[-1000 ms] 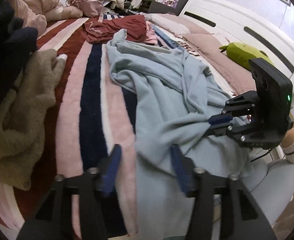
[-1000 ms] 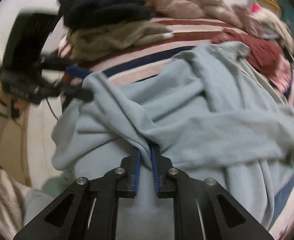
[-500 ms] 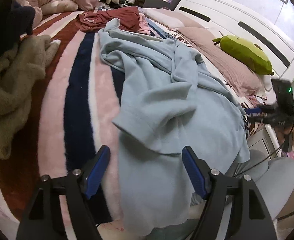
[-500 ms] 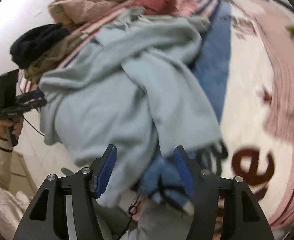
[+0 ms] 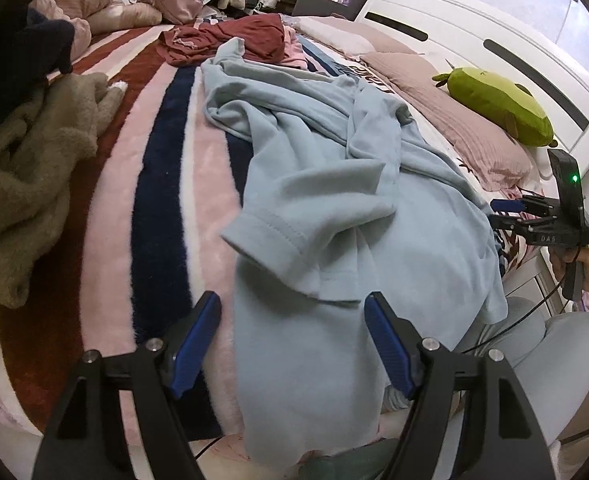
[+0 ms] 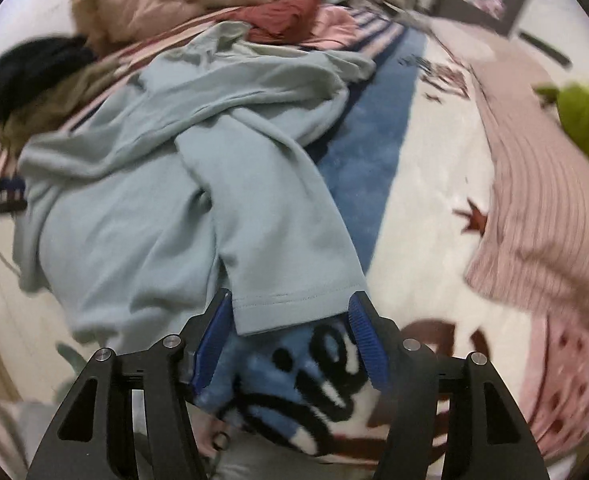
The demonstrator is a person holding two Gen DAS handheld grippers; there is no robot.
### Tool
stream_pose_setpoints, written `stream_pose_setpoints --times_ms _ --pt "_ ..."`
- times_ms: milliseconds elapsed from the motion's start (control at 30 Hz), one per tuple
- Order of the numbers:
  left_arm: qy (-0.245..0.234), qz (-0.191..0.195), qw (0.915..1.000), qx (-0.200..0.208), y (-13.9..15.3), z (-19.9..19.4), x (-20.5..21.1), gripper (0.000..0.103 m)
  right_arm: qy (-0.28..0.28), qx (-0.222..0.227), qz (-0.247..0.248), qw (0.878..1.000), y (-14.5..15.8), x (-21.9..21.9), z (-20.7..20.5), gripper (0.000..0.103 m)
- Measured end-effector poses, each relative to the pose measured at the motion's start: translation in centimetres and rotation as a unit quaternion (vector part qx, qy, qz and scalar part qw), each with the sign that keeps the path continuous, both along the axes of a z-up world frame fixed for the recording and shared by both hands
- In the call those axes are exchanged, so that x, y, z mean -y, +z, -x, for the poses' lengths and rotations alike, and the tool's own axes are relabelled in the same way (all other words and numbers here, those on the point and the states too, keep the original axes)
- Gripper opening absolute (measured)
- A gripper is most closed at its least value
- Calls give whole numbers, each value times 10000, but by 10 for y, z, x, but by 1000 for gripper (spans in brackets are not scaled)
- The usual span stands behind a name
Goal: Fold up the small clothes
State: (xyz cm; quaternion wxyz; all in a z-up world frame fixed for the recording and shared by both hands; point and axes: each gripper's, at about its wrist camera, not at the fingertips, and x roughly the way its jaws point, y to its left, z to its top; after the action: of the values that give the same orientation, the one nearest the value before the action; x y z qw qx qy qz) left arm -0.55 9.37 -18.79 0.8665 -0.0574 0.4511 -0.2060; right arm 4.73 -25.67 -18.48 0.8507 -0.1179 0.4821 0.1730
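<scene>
Both jaws have just been opening: left gripper [image 5: 292,338] gapes over the light-blue shirt [image 5: 334,208] hanging off the bed's near edge, right gripper [image 6: 290,338] brackets its sleeve cuff [image 6: 294,306] unpinched, apparently poised to fold.

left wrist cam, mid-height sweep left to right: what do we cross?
Olive fleece garment → striped blanket → light blue T-shirt → right gripper, jaws open, held off the bed's edge.
</scene>
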Motion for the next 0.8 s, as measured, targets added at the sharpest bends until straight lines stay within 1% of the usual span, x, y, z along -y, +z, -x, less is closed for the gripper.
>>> stream_pose_setpoints --times_ms 100,167,200,233,267,300,333,433,533,600,700,800 --pt "107 66 9999 30 2 -2 -2 70 357 88 320 9988 -4 -9 0 54" --pt "227 -61 9996 183 6 -2 -2 70 367 1 451 9983 -13 -11 -4 53" --pt "239 -118 9994 234 8 -3 -1 70 288 -61 409 9987 -18 -11 -8 45" --pt "221 -97 9994 230 9 -3 -2 70 252 -66 382 9989 -20 -13 -9 40" --pt "209 -55 9995 219 9 -4 -2 70 210 19 365 9991 -19 -13 -11 16" --pt "199 -8 9996 202 9 -5 -2 70 169 92 391 9990 -17 -13 -11 3" --pt "203 -2 9996 195 10 -6 -2 70 93 176 395 9990 -13 -11 -11 3" --pt "244 -13 9995 194 10 -6 -4 70 80 286 -23 9996 10 -7 -3 3" --pt "297 41 9993 204 10 -4 -8 70 285 406 -124 9987 33 -17 7 3" --pt "323 71 9992 208 10 -3 -9 70 522 376 -261 9976 45 -30 18 3" --pt "305 113 9992 213 10 -1 -12 70 816 222 -295 9960 47 -49 33 3" --pt "242 164 9994 211 10 1 -11 70 1198 1 -152 9927 29 -76 44 3"
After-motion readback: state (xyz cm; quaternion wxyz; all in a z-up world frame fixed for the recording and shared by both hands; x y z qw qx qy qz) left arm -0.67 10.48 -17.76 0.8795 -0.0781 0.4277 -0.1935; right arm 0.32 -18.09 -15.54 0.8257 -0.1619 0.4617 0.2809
